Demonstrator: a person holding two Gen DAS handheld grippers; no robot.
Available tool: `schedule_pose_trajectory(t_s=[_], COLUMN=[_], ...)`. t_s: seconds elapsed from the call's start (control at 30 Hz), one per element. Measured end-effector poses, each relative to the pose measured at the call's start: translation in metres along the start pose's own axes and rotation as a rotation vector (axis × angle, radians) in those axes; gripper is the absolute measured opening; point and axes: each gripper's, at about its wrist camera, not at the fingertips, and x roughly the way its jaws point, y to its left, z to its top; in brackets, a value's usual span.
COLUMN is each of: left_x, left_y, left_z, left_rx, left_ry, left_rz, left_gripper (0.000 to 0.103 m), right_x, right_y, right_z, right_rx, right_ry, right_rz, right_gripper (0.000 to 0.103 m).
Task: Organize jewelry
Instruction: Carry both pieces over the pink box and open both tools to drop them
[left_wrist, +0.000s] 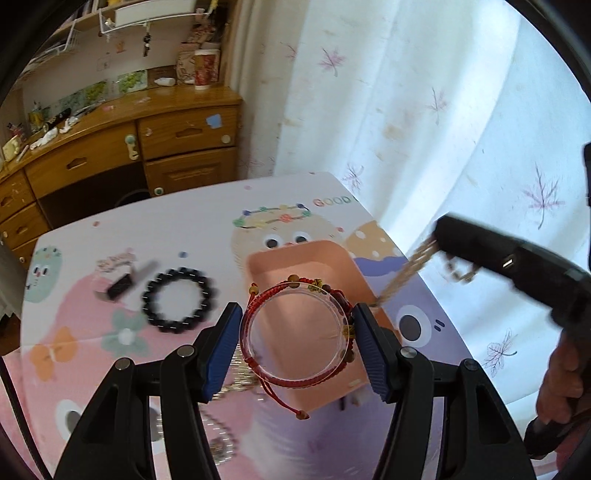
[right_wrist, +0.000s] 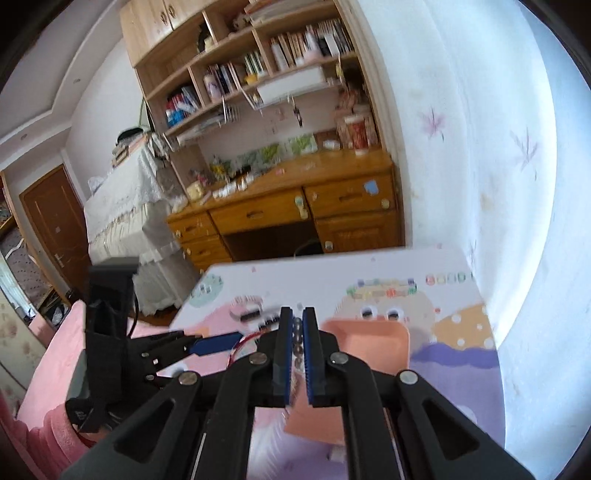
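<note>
- The left gripper (left_wrist: 295, 332) is clasping a clear ring (left_wrist: 297, 325) wound with red cord bracelets (left_wrist: 258, 306), its two blue pads pressing on the ring's left and right sides.
- That ring is hanging above the near half of the pink tray (left_wrist: 314, 258), with loose red cord ends and a small bead dangling toward the near edge.
- The right gripper (right_wrist: 297, 325) is pinching a gold chain (left_wrist: 402, 273); in the left wrist view the chain is trailing down from its tip toward the tray's right rim.
- A black bead bracelet (left_wrist: 177, 301) is lying on the cartoon-printed table cover (left_wrist: 110, 236), left of the tray and apart from it.
- A small dark box (left_wrist: 120, 286) is sitting just left of that bracelet.
- A pale, blurred chain (left_wrist: 221, 443) is lying on the cover near the left gripper's fingers.
- A wooden desk (right_wrist: 295, 206) is standing at the far side, beside a leaf-printed curtain (left_wrist: 424, 110).
</note>
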Motion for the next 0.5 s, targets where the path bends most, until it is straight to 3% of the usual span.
schedule_pose_trajectory(t_s=[0.17,0.37,0.4,0.47,0.5], left_x=[0.029,0.056,0.059,0.062,0.063], left_y=[-0.017,-0.023,-0.022,-0.019,-0.016], left_z=[-0.011,-0.017,-0.017,-0.016,-0.014], left_rx=[-0.028,-0.044,-0.053,-0.07,-0.075], left_ry=[0.026,0.076,0.082,0.095,0.096], left_rz=[0.004,0.069,0.078,0.09,0.093], left_gripper=[0.06,0.061,0.064,0.08,0.081], right_x=[0.025,0.042,0.044,0.047,0.047], right_y=[-0.031,-0.054,-0.057,-0.062,-0.063], right_z=[-0.027,-0.051,-0.052,-0.052,-0.052], right_rx=[0.018,-0.002,0.003,0.019,0.025], right_ry=[0.133,0.239,0.248,0.265,0.266], right_rz=[0.007,0.001,0.01,0.025,0.023], right_gripper=[0.005,0.006,0.006,0.011,0.019])
